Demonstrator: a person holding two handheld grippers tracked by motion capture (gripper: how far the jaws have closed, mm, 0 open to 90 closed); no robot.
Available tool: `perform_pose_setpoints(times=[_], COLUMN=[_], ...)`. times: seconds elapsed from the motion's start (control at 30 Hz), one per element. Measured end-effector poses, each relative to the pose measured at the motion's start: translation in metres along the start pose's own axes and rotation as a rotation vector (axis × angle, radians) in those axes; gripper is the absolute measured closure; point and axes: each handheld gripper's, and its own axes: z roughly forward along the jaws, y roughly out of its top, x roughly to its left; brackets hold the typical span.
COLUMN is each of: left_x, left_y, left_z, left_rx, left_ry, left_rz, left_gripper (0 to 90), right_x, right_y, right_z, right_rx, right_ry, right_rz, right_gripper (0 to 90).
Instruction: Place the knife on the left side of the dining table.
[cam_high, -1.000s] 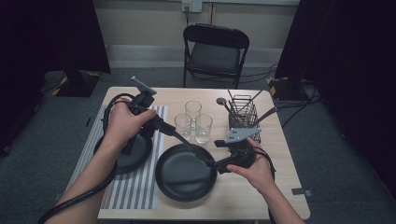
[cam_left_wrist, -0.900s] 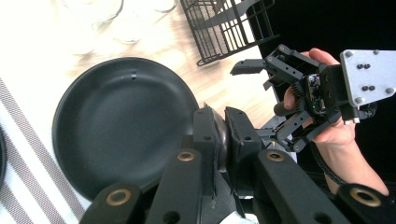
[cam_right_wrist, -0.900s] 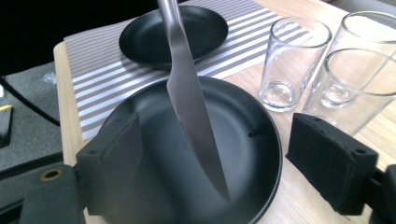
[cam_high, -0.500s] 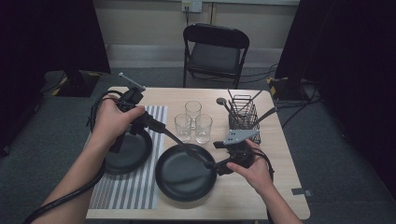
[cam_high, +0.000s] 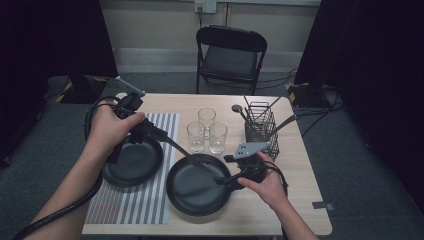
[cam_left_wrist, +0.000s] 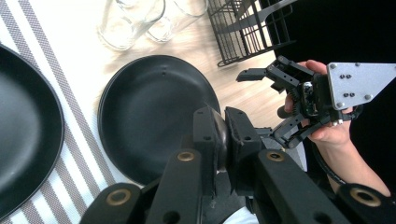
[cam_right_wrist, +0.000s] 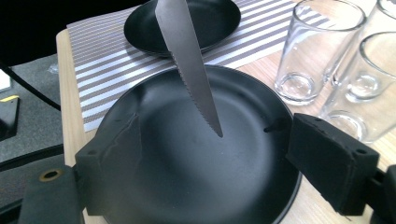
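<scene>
While the left gripper (cam_high: 150, 131) is clamped on the handle of a serrated knife (cam_right_wrist: 189, 65), the blade slants down over the near plate (cam_high: 200, 187), its tip hanging just above the plate's floor, whether touching cannot be told. The right gripper (cam_high: 235, 177) waits at that plate's right edge with its jaws spread wide and nothing between them; in the right gripper view the knife tip hangs between the two pads (cam_right_wrist: 329, 165) but apart from both. The step in hand appears to be a handover of the knife, or its laying on the plate. The next move calls for the open jaws to meet the blade flat, clear of the serrated edge, before the left lets go. A second plate (cam_high: 131, 162) lies on a striped mat (cam_high: 137, 207) at the left; three glasses (cam_high: 206, 132) stand behind the plates, and a wire caddy (cam_high: 260, 127) with utensils beside them. The table (cam_high: 295, 200) is pale wood; behind it stands a folding chair (cam_high: 231, 52) on grey carpet, between dark curtains.
</scene>
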Motion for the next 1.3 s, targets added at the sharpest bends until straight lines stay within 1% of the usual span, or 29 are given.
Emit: perform_pose_setpoints(times=[0.1,0.23,0.33,0.4,0.6,0.63,0.67,0.73,0.77,0.83,0.9,0.93,1.0,1.03,1.1,1.13,1.2,1.23,1.3], left_x=[0.002,0.004,0.006,0.008,0.014,0.014,0.014,0.015,0.016,0.016,0.017,0.018,0.019,0.020,0.022,0.023,0.024,0.025,0.027], left_y=[-0.002,-0.003,-0.005,-0.006,-0.009,-0.010,-0.010,-0.011,-0.012,-0.013,-0.014,-0.015,-0.017,-0.017,-0.018,-0.019,-0.021,-0.021,-0.023], left_z=[-0.003,-0.007,-0.009,-0.010,-0.016,-0.017,-0.018,-0.020,-0.022,-0.025,-0.028,-0.030,-0.032,-0.033,-0.036,-0.038,-0.040,-0.041,-0.044], left_rx=[-0.005,-0.001,-0.007,-0.006,-0.008,-0.012,-0.014,-0.014,-0.014,-0.023,-0.022,-0.026,-0.029,-0.029,-0.026,-0.029,-0.038,-0.036,-0.039], left_ry=[0.008,0.017,0.020,0.028,0.028,0.026,0.036,0.032,0.043,0.038,0.035,0.040,0.043,0.042,0.038,0.042,0.041,0.038,0.050], left_rz=[-0.004,0.001,-0.014,-0.015,-0.027,-0.035,-0.033,-0.033,-0.026,-0.038,-0.039,-0.037,-0.046,-0.043,-0.049,-0.046,-0.059,-0.056,-0.060], left_gripper=[83.8,83.8,83.8,83.8,83.8,83.7,83.8,83.8,83.8,83.8,83.8,83.8,83.8,83.8,83.8,83.8,83.8,83.8,83.8], right_x=[0.001,0.002,0.004,0.005,0.007,0.007,0.007,0.007,0.007,0.008,0.008,0.009,0.010,0.011,0.011,0.012,0.013,0.013,0.015], right_y=[0.000,0.000,0.000,0.000,-0.001,-0.001,-0.001,-0.001,-0.001,-0.002,-0.002,-0.003,-0.003,-0.004,-0.004,-0.004,-0.005,-0.004,-0.004], right_z=[0.003,0.006,0.009,0.011,0.014,0.015,0.015,0.017,0.018,0.020,0.022,0.023,0.025,0.026,0.028,0.029,0.031,0.032,0.034], right_rx=[-0.001,0.001,0.002,0.004,0.011,0.011,0.015,0.017,0.018,0.021,0.023,0.029,0.039,0.041,0.045,0.047,0.049,0.052,0.052], right_ry=[0.005,0.011,0.012,0.018,0.025,0.024,0.025,0.022,0.026,0.026,0.030,0.031,0.032,0.035,0.037,0.039,0.043,0.045,0.048], right_rz=[-0.005,-0.004,-0.008,-0.009,-0.014,-0.017,-0.019,-0.022,-0.023,-0.022,-0.022,-0.026,-0.037,-0.036,-0.036,-0.038,-0.039,-0.038,-0.049], right_gripper=[17.6,17.6,17.6,17.8,18.4,18.4,18.4,18.4,18.4,18.3,18.4,18.4,18.3,18.4,18.4,18.4,18.8,19.2,19.4])
